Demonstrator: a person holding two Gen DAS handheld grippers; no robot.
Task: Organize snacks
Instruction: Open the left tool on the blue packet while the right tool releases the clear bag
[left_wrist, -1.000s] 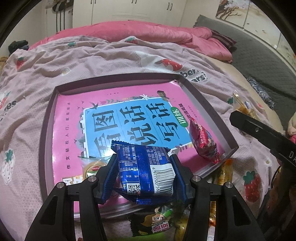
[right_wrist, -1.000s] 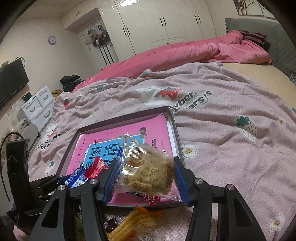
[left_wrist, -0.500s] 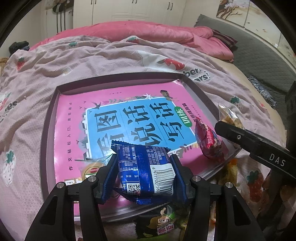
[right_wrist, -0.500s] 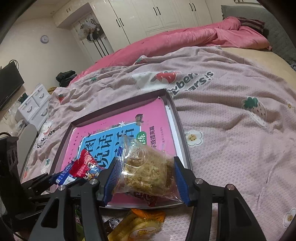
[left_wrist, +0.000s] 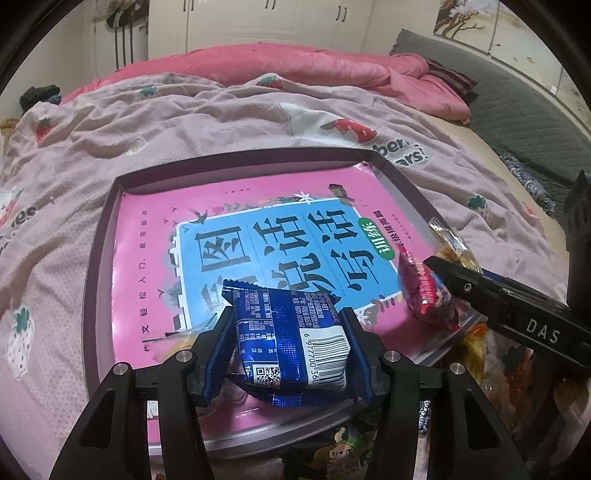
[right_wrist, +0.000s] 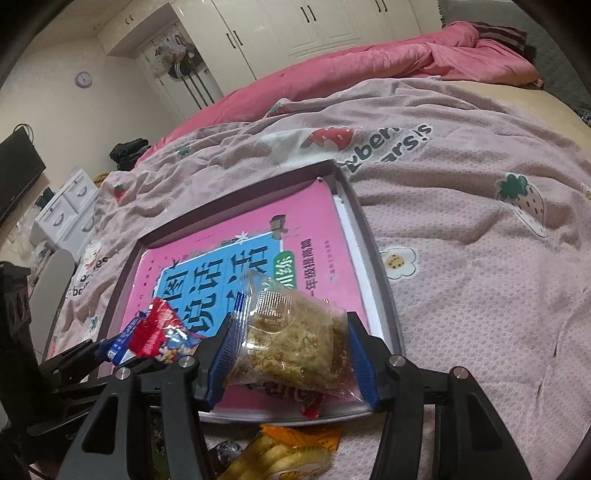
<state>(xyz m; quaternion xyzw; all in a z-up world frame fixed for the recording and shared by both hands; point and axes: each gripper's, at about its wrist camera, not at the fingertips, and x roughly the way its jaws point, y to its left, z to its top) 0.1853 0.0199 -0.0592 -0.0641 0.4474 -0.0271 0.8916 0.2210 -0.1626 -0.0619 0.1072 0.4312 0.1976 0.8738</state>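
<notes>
My left gripper (left_wrist: 288, 350) is shut on a blue foil snack packet (left_wrist: 291, 343) and holds it over the near edge of a shallow purple tray (left_wrist: 92, 258) lined with a pink and blue book cover. My right gripper (right_wrist: 291, 354) is shut on a clear packet of brown crumbly snack (right_wrist: 291, 339), held over the tray's near right corner (right_wrist: 384, 295). A red snack packet (left_wrist: 424, 295) lies in the tray near the right gripper's finger. The left gripper and the red packet (right_wrist: 155, 332) show at left in the right wrist view.
The tray lies on a pink strawberry-print bed cover (right_wrist: 480, 258). Loose snack packets lie in front of the tray: a yellow and orange one (right_wrist: 288, 450) and a green cartoon one (left_wrist: 332, 458). A pink duvet (left_wrist: 295, 70) is bunched at the back.
Both grippers have moved forward over the tray with their packets still held. The right gripper has come closer to the left one, beside the red packet.
</notes>
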